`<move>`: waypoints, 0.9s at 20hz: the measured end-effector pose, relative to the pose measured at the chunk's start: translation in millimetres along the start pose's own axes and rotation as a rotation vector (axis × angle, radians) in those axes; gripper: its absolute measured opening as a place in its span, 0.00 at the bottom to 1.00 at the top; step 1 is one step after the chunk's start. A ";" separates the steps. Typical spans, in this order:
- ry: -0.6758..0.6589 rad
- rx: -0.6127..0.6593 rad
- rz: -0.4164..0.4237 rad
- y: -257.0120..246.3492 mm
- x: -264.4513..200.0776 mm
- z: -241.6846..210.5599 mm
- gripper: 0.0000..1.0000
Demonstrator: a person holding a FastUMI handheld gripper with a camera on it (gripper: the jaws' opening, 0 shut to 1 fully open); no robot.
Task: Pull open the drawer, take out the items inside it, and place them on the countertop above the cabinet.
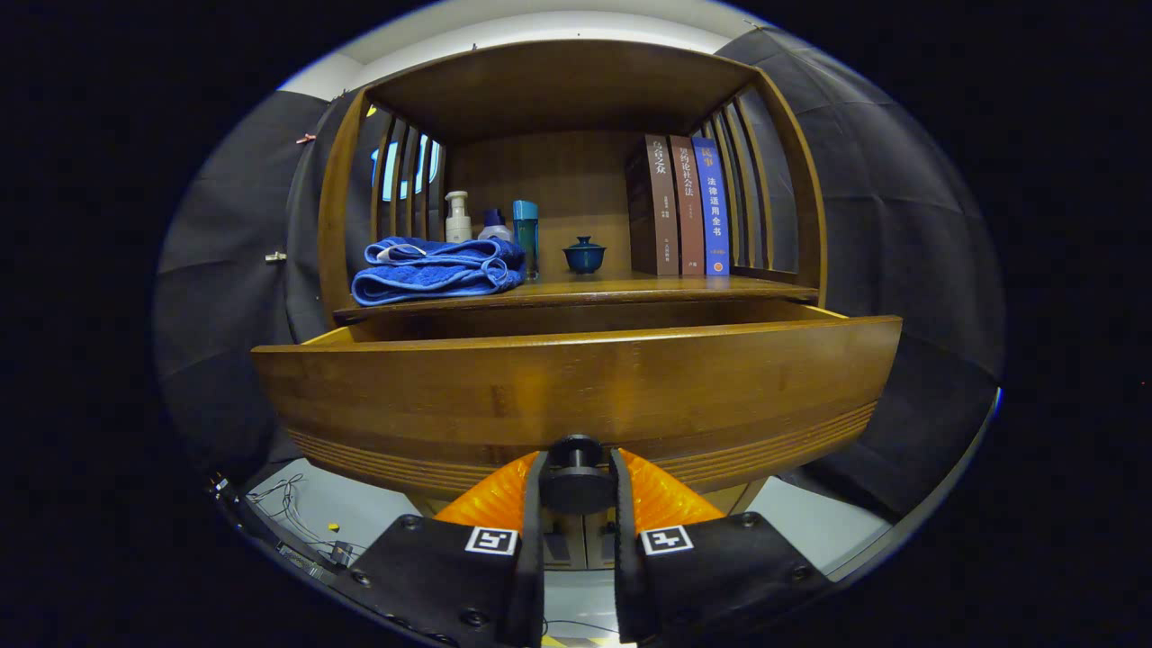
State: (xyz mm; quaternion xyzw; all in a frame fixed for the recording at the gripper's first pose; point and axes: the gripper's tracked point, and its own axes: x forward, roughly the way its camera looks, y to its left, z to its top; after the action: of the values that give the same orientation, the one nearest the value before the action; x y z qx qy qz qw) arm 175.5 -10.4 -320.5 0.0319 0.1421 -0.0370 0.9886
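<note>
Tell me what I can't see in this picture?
- What lies inside the drawer: gripper view, its tall front panel hides it.
- The bottles' lower parts: gripper view, the blue towel covers them.
- The gripper is shut on the knob, so the knob's sides stay covered.

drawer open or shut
Open: the drawer front stands out from the cabinet, tongs shut on its knob.

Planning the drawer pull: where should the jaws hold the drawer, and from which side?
On the round knob at the drawer front, from straight ahead. It juts out on a narrow stem, and the gripper has both fingers pressed on its sides.
</note>
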 end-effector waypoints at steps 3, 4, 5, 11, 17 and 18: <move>0.007 0.001 0.002 -1.3 -18.2 -4.2 0.35; 0.014 0.008 0.002 -1.1 -24.0 -7.1 0.35; 0.017 0.012 0.000 -1.3 -29.9 -9.7 0.35; 0.046 0.030 0.006 -3.2 -54.9 -23.4 0.35; 0.044 -0.004 -0.002 -2.6 -60.4 -25.1 0.38; 0.045 -0.012 -0.002 -2.1 -62.2 -22.8 0.40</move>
State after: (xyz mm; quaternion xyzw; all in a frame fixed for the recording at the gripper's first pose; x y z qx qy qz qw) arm 109.4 -6.8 -324.8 0.0266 0.1645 -0.0367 0.9853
